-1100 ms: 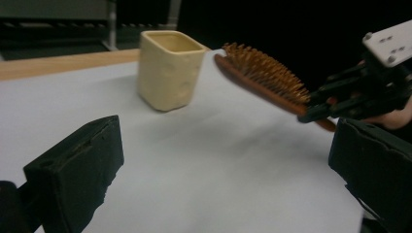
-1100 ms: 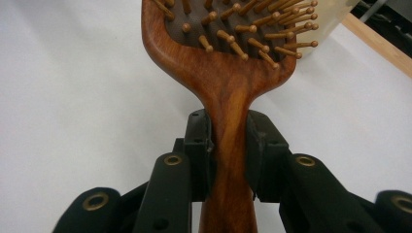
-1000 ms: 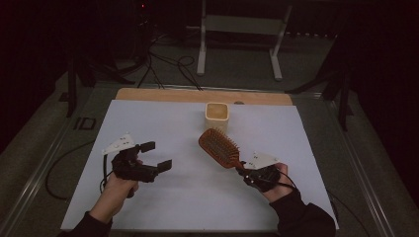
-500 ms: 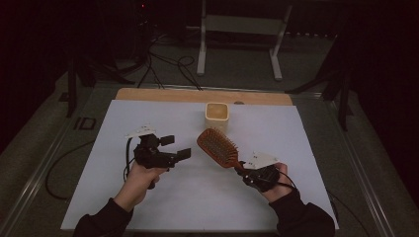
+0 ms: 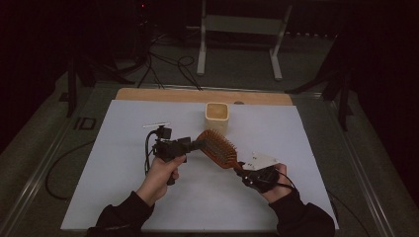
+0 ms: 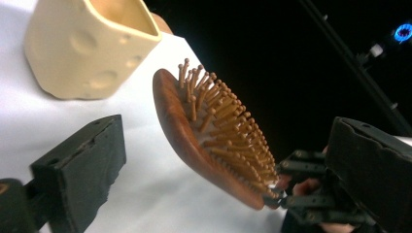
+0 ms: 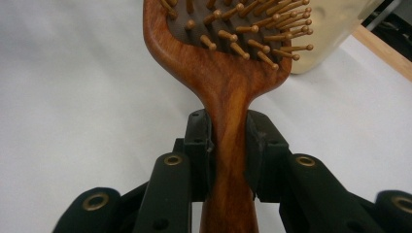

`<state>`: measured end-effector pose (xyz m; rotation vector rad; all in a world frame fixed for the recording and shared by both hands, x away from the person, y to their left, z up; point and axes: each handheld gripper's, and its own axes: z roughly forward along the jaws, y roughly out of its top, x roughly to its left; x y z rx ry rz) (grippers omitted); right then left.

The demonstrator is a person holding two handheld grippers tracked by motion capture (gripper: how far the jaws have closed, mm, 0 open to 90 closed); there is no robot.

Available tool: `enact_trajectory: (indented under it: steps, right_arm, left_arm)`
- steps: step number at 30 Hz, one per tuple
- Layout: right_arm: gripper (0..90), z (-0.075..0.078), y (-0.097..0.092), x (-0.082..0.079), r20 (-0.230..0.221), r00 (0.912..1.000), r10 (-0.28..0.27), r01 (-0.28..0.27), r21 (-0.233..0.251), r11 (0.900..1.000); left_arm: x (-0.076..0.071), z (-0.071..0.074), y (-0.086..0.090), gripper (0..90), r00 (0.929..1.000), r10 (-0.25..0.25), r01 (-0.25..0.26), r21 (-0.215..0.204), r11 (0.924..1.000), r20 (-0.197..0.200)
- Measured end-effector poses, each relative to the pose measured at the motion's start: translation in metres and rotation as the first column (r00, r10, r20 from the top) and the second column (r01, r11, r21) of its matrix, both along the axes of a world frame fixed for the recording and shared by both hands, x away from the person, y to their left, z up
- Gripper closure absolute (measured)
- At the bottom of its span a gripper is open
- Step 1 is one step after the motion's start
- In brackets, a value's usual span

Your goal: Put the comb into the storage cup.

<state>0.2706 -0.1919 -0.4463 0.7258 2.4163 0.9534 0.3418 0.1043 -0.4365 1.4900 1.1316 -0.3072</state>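
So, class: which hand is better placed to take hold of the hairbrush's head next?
Left. Its tongs stand open right at the hairbrush head, while the right tongs are clamped on the handle, holding it up.

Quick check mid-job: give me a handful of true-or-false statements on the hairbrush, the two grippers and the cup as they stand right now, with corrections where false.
1. The right gripper is shut on the handle of the hairbrush. True.
2. The left gripper is clamped on the brush head. False: its fingers stand open on either side of the head, not pressing it.
3. The hairbrush lies flat on the white mat. False: it is held up off the mat by its handle.
4. A cream cup stands upright beyond the brush. True.
5. The cup holds a comb. False: nothing shows inside it in the high view.
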Motion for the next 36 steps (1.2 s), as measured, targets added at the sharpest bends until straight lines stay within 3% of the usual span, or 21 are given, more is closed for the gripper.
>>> enact_trajectory:
  steps: [3,11,14,16,19,27,32,36]
  right_arm:
    - [72.9,0.0,0.0,0.0,0.008,1.0,0.002,-0.002,-0.001,1.0]
    - [72.9,0.001,0.002,-0.003,0.027,0.9996,0.004,-0.004,0.0,1.0]
    - [72.9,0.001,0.003,-0.003,0.039,0.9992,0.007,-0.007,0.001,1.0]
    - [72.9,0.002,0.003,-0.004,0.046,0.9989,0.007,-0.007,0.001,1.0]
    - [73.0,0.002,0.002,-0.004,0.053,0.9986,-0.005,0.005,-0.005,1.0]
    - [72.8,0.001,-0.001,-0.005,0.093,0.9951,-0.035,0.036,-0.007,0.9993]
    - [72.2,0.0,-0.001,-0.006,0.117,0.9911,-0.063,0.064,-0.008,0.9979]
    - [72.1,0.002,-0.003,-0.007,0.134,0.9881,-0.076,0.077,0.0,0.9971]
  left_arm:
    - [0.002,-0.005,-0.004,5.8,0.9992,0.012,-0.013,-0.024,0.9996,-0.037]
    - [0.004,-0.017,-0.015,23.7,0.9937,0.012,-0.024,-0.099,0.9948,-0.111]
    - [0.004,-0.022,-0.02,30.3,0.9902,0.005,-0.023,-0.131,0.9911,-0.14]
    - [0.004,-0.026,-0.022,35.5,0.9874,-0.003,-0.025,-0.173,0.9845,-0.158]
    - [0.004,-0.029,-0.024,39.2,0.9843,0.001,-0.037,-0.198,0.9795,-0.177]
    - [0.001,-0.027,-0.028,48.9,0.9833,0.022,-0.06,-0.207,0.9764,-0.181]
    - [0.0,-0.028,-0.029,59.2,0.9829,0.025,-0.061,-0.196,0.9788,-0.182]
    - [-0.003,-0.026,-0.03,65.7,0.9895,0.029,-0.056,-0.195,0.9793,-0.141]
